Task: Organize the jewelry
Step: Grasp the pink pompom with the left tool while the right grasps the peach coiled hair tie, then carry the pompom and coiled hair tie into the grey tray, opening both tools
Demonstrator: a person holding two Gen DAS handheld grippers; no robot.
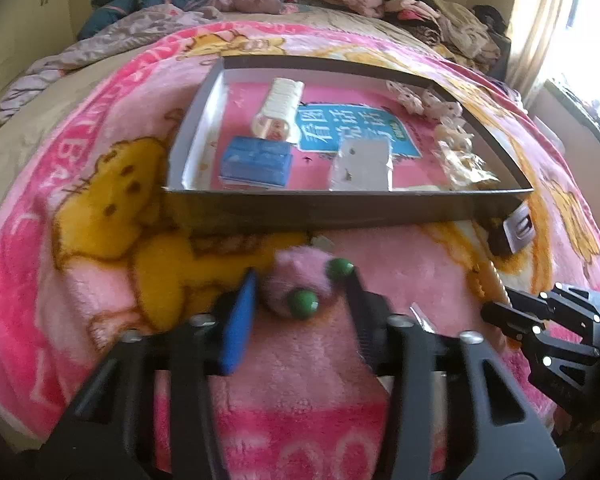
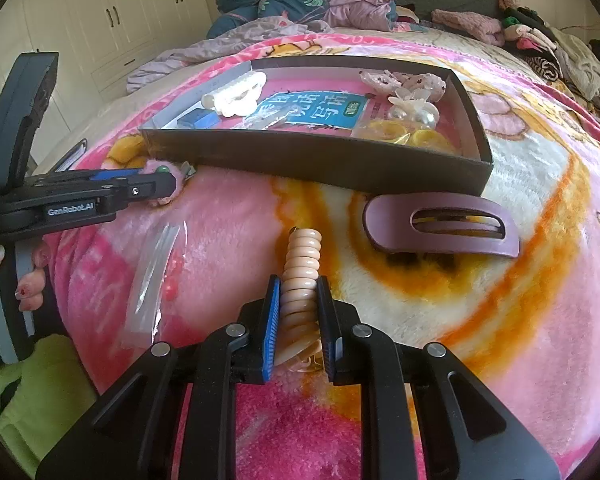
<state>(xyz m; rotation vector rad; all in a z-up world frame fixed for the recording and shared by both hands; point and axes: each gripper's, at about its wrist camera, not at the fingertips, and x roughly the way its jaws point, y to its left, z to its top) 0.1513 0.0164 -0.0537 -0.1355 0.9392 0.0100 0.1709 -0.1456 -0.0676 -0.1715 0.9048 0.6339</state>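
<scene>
A pink fluffy hair tie with green beads lies on the pink blanket just before the dark shallow box. My left gripper is shut on it; the right wrist view shows that gripper clamped on the pink fluff. My right gripper is shut on a beige spiral hair tie, whose coils stick out beyond the pads. A purple hair clip lies on the blanket to its right, in front of the box.
The box holds a blue case, a white claw clip, a white card and bagged yellow pieces. A clear plastic sleeve lies on the blanket. Clothes are piled at the bed's far end. A hand grips the left handle.
</scene>
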